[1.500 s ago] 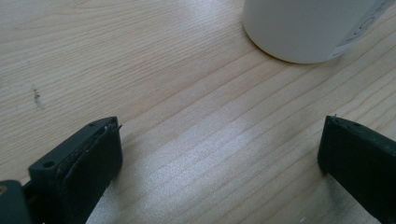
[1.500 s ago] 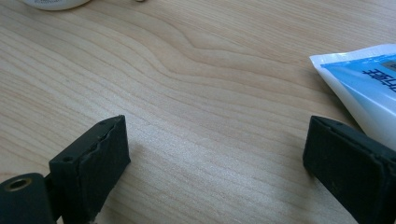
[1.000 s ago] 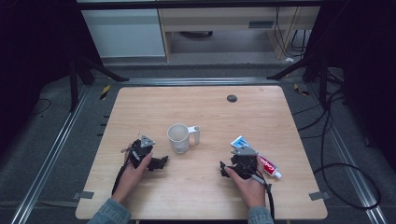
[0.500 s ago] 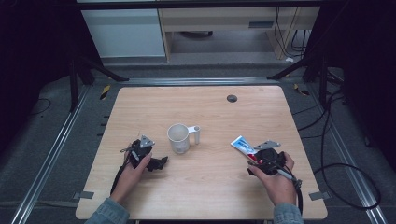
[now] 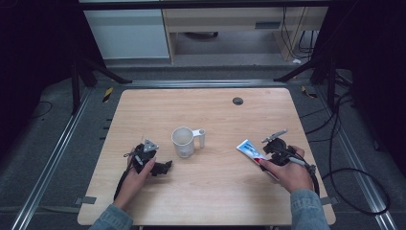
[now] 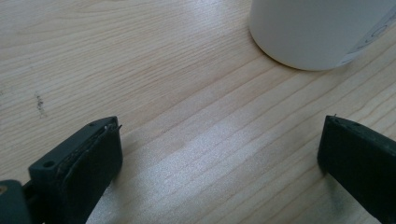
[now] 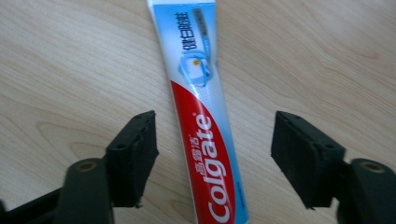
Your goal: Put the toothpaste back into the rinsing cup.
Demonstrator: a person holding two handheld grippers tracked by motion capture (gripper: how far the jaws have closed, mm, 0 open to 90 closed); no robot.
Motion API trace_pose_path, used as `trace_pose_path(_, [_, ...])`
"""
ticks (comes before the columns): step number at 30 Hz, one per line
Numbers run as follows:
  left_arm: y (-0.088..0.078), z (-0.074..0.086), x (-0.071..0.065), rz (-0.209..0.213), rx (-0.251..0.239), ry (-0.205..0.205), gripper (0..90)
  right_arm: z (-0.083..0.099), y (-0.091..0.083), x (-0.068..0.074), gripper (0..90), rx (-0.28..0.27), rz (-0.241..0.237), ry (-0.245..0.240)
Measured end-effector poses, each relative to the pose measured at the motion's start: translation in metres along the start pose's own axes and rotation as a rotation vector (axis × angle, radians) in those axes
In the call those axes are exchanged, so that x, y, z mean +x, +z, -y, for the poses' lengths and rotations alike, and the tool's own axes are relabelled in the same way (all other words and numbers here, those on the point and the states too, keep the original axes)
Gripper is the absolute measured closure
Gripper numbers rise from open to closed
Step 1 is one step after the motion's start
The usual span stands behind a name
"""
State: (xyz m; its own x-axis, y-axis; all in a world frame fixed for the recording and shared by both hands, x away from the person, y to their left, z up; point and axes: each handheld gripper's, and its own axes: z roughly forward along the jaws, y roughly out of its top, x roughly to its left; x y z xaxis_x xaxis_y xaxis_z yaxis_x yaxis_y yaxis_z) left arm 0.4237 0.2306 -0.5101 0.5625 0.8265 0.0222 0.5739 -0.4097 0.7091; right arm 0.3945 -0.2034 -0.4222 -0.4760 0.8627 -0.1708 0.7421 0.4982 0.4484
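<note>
Toothpaste tube (image 7: 205, 121) flat on the table (image 5: 210, 105), near its right edge, lengthwise between the jaws of the right claw (image 7: 212, 158). Jaws just closing in, pads clear of the tube on both sides. Left claw (image 6: 219, 154) spread wide, low beside the white mug (image 5: 184, 141).

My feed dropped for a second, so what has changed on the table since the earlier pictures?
The right gripper swung out to the right and now straddles the red, white and blue toothpaste tube; its jaws have just been closing but do not touch it yet. The left gripper, the white plastic mug and the tube stayed put.
</note>
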Motion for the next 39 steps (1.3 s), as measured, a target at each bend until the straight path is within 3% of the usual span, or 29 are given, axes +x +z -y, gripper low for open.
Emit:
trace_pose_path(5, [0.0, 0.0, 0.0, 0.0, 0.0, 0.0, 0.0, -0.015, 0.017, 0.002, 38.0, 0.102, -0.028, -0.045])
trace_pose_path(12, [0.0, 0.0, 0.0, 0.0, 0.0, 0.0, 0.0, -0.026, 0.033, -0.004, 41.9, 0.145, -0.063, -0.041])
trace_pose_path(20, [0.0, 0.0, 0.0, 0.002, -0.002, 0.001, 0.0, -0.046, 0.051, -0.005, 47.3, 0.235, -0.084, -0.054])
trace_pose_path(26, [0.0, 0.0, -0.001, 0.003, -0.005, -0.001, 0.0, -0.056, 0.062, 0.0, 51.0, 0.275, -0.089, -0.104])
trace_pose_path(39, [0.0, 0.001, -0.001, 0.005, -0.005, 0.001, 0.0, -0.063, 0.076, 0.001, 48.7, 0.315, -0.095, -0.122])
